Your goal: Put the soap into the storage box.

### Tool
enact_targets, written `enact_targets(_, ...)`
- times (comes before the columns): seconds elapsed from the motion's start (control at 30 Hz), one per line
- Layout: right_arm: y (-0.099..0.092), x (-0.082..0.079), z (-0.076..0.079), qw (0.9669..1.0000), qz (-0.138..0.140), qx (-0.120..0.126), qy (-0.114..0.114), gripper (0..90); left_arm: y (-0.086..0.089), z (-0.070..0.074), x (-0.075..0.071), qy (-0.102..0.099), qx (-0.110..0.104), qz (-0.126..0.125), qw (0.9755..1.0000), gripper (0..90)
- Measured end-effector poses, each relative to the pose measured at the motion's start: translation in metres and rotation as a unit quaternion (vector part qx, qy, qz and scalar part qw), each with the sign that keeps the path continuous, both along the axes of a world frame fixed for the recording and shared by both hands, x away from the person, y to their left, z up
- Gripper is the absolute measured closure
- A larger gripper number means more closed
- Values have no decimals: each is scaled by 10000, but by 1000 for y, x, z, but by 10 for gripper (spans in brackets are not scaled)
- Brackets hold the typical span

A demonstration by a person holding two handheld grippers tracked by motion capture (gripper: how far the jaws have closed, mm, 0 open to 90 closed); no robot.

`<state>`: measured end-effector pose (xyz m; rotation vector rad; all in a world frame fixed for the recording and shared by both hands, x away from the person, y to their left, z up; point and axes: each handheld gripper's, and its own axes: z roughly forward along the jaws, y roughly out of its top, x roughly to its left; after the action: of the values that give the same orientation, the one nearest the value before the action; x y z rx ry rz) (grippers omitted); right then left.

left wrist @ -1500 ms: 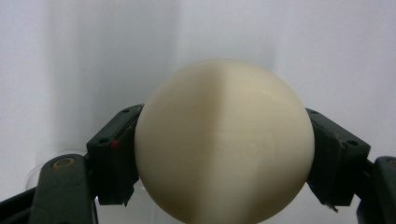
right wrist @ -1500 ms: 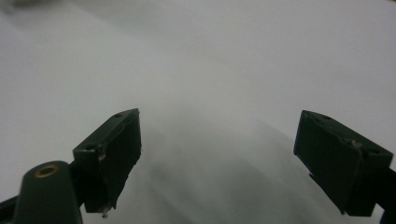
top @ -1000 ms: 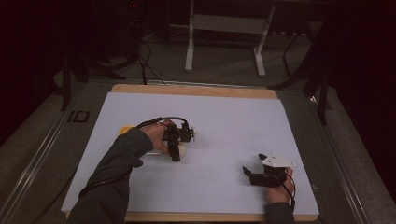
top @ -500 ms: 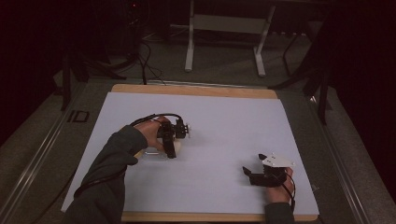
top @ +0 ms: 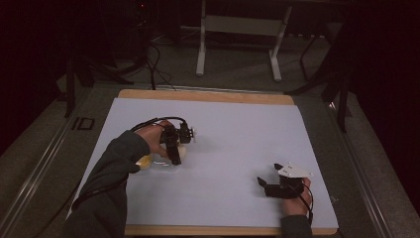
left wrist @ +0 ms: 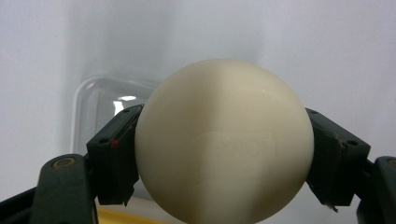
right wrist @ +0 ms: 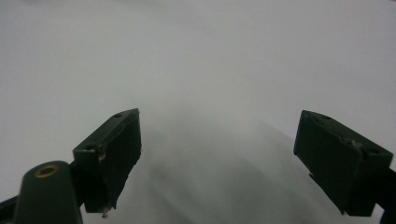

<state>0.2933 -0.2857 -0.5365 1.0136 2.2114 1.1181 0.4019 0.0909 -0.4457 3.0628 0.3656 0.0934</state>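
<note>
A cream-white ball [left wrist: 224, 140] sits between the two black jaws of my left gripper [left wrist: 224, 161], which is shut on it. From above, that left gripper [top: 177, 154] points down at the left middle of the white sheet, with the ball [top: 180, 152] at its tip. Just behind the ball lies a clear plastic container [left wrist: 100, 105], low and rounded at the corners; a yellow thing [top: 145, 160] shows beside it under the hand. My right gripper [right wrist: 233, 154] stands open over bare white sheet, near the front right of the table [top: 265, 187].
A white sheet [top: 233, 129] covers a wooden board [top: 208, 95] whose edge shows at the back and front. Dark floor, cables and a metal stand [top: 237, 29] lie beyond the table's far side.
My left gripper has moved back toward the person and slightly left, carrying the ball down over the clear container. The right gripper has stayed in place.
</note>
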Motion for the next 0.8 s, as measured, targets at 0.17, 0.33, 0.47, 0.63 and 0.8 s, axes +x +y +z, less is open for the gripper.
enact_targets(0.17, 0, 0, 0, 10000, -1, 0, 0, 148, 8, 3, 1, -70, -5, 108, 9999, 230)
enact_targets(0.33, 0, 0, 0, 10000, -2, -2, -1, 148, 14, 5, 3, -77, -22, 187, 9998, 230)
enact_targets(0.47, 0, 0, 0, 10000, -3, 5, -6, 148, 20, 7, 5, -59, 36, 285, 9996, 230)
enact_targets(0.63, 0, 0, 0, 10000, -2, 2, -11, 148, 25, 9, 6, -69, 24, 334, 9994, 230)
enact_targets(0.8, 0, 0, 0, 10000, -2, 3, -13, 148, 28, 11, 8, -76, 69, 397, 9992, 230)
